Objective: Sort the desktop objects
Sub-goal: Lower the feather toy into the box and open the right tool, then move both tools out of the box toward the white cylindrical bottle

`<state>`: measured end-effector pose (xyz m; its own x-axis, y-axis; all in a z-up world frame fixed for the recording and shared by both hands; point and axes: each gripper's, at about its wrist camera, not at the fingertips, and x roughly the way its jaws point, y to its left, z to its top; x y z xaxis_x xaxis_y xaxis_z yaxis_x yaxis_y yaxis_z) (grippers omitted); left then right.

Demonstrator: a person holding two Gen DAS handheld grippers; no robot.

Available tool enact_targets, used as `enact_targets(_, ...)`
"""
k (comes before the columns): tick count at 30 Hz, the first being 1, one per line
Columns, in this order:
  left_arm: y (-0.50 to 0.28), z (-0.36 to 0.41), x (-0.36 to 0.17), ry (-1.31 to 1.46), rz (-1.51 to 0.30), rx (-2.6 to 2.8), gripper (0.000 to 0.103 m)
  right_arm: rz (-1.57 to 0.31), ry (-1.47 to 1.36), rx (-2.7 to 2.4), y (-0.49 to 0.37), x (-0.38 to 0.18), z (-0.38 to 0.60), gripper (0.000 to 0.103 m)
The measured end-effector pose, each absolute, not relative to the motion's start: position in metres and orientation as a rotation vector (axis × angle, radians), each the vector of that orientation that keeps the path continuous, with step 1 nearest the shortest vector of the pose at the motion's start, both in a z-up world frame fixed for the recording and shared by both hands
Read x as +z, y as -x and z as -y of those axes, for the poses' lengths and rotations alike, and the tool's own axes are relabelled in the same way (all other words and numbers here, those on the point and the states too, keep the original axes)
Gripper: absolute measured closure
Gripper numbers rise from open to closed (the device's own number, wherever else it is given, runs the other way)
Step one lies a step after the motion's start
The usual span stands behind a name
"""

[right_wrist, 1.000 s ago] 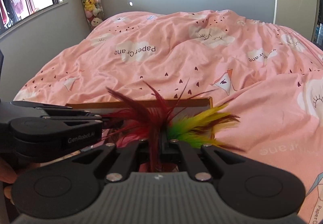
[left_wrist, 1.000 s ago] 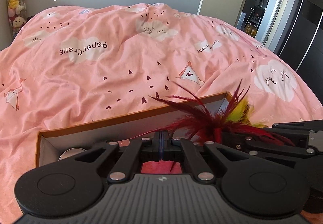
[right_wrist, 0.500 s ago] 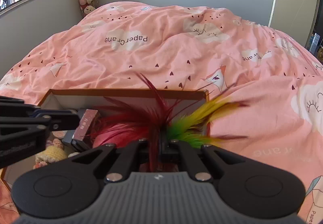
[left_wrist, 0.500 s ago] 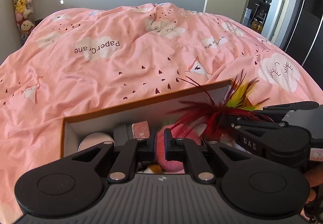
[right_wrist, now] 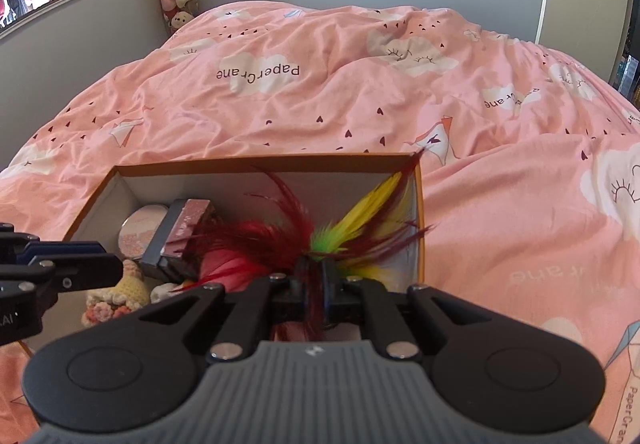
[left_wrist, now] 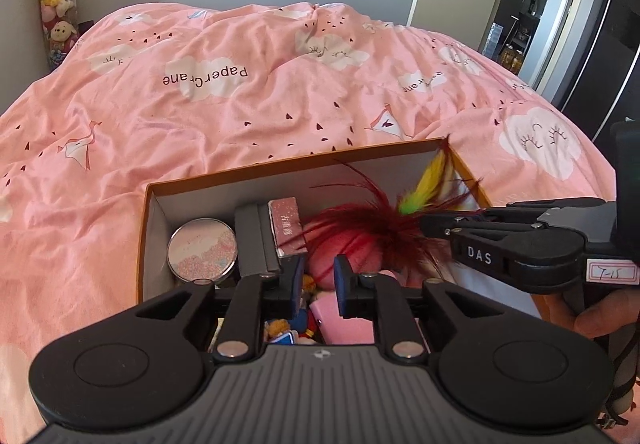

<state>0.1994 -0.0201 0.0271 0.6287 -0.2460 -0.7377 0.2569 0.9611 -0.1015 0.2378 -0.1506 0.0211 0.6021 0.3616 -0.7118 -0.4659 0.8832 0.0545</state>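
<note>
Left wrist view: left gripper [left_wrist: 316,280] over the near edge of the cardboard box [left_wrist: 240,174] on the pink duvet [left_wrist: 200,104]. Its jaws have just been opening and stand apart with nothing between the blue pads. Past them, inside the box: round tin [left_wrist: 202,249] at 10 o'clock, grey case [left_wrist: 252,236] with a pink packet [left_wrist: 286,224] leaning on it at 11, pink ball [left_wrist: 344,248] at 12.

Right gripper [left_wrist: 430,224] comes in from 3 o'clock, a hand [left_wrist: 604,316] on its grip. Feather toy [left_wrist: 372,222] sits at its tips, over the ball, yellow plume up at the box's far right corner.

Right wrist view: right gripper [right_wrist: 316,284] jaws have just been opening a crack; dark red feather shaft still between the pads, can't tell if they press it. Crocheted toy [right_wrist: 120,294] at 9 o'clock, under the left gripper's tips.
</note>
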Motion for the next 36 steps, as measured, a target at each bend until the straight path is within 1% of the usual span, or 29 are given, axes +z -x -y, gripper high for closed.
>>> enact_targets(1,-0.196,0.021,0.029,-0.015,-0.842,-0.287,0.081,-0.794,0.143,0.481,-0.234,0.022,0.151,0.093)
enact_targets(5,-0.184,0.023,0.033,-0.015,-0.840,-0.289,0.080,-0.794,0.155,0.478,-0.217,0.027,0.153,0.090)
enact_targets(8,-0.175,0.024,0.036,-0.005,-0.839,-0.293,0.078,-0.791,0.154,0.480,-0.203,0.033,0.155,0.084)
enact_targets(12,-0.163,0.024,0.039,0.021,-0.835,-0.305,0.076,-0.788,0.152,0.484,-0.185,0.039,0.158,0.082)
enact_targets(15,-0.151,0.023,0.040,0.041,-0.830,-0.319,0.076,-0.775,0.150,0.479,-0.170,0.043,0.161,0.077)
enact_targets(23,-0.118,0.021,0.044,0.068,-0.819,-0.353,0.075,-0.717,0.122,0.488,-0.126,0.055,0.170,0.075)
enact_targets(25,-0.109,0.022,0.043,0.054,-0.823,-0.369,0.074,-0.700,0.120,0.493,-0.112,0.056,0.173,0.071)
enact_targets(27,-0.100,0.021,0.040,0.043,-0.834,-0.368,0.074,-0.685,0.119,0.502,-0.096,0.056,0.176,0.070)
enact_targets(31,-0.082,0.021,0.027,0.012,-0.865,-0.360,0.074,-0.690,0.120,0.493,-0.068,0.048,0.182,0.070)
enact_targets(36,-0.063,0.024,0.005,-0.063,-0.937,-0.364,0.074,-0.745,0.118,0.478,-0.041,0.025,0.186,0.070)
